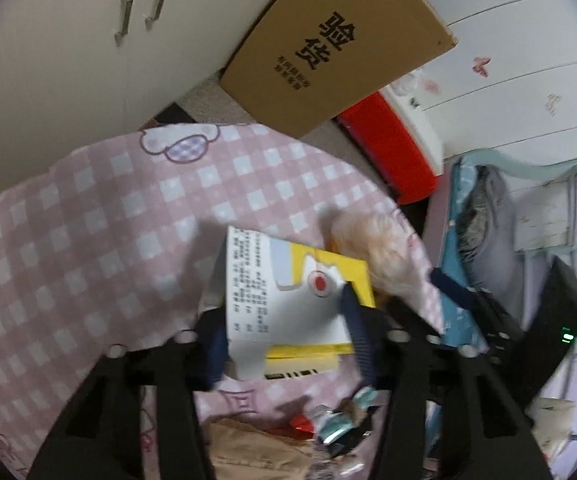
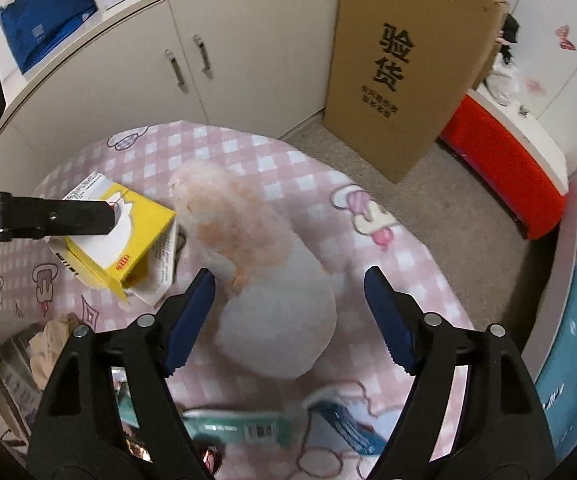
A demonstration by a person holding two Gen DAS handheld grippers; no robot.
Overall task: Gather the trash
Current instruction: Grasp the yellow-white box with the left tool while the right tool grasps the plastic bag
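Observation:
A yellow and white carton [image 1: 288, 300] sits on the pink checked cloth [image 1: 88, 220]. My left gripper [image 1: 284, 340] is shut on the carton, one blue pad on each side. The right wrist view shows the carton [image 2: 120, 240] with the left gripper's finger [image 2: 68, 218] on it. A crumpled white and orange-stained tissue wad [image 2: 256, 256] lies beside the carton. My right gripper [image 2: 288, 316] is open, its blue pads straddling the near end of the wad just above it. The wad also shows in the left wrist view [image 1: 376, 248].
A tall cardboard box [image 2: 408, 68] leans on white cabinets [image 2: 208, 60] beyond the cloth. A red bin [image 2: 508, 160] stands at right. Wrappers and a teal packet [image 2: 240, 428] lie near me; more trash [image 1: 328, 424] and brown paper [image 1: 256, 452] show below the left gripper.

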